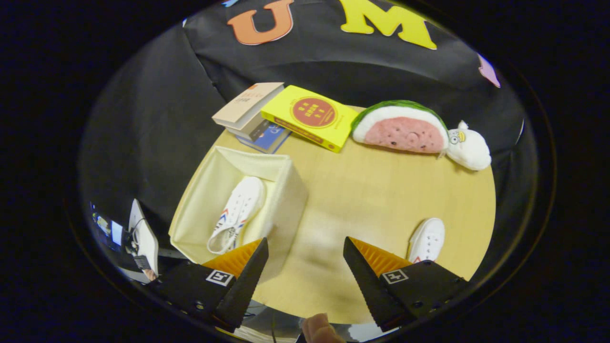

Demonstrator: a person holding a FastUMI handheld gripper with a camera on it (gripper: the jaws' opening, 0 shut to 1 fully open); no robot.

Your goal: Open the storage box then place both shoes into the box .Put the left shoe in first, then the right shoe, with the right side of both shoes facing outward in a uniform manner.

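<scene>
- Fingers of my gripper stand wide apart with nothing between them but bare table.
- My left finger overlaps the near wall of the storage box, which sits open at the table's left edge.
- One white shoe lies inside the box, toe pointing away from me, coloured stripes on its side near the heel.
- A second white shoe rests on the table just beyond my right finger, which partly hides it.
- Beyond the box, a stack of books sits at the far side of the table, with a yellow book leaning beside it.
- A watermelon plush lies to the right of the yellow book, with a small white plush touching its end.
- A fingertip shows below, between my two fingers.
</scene>
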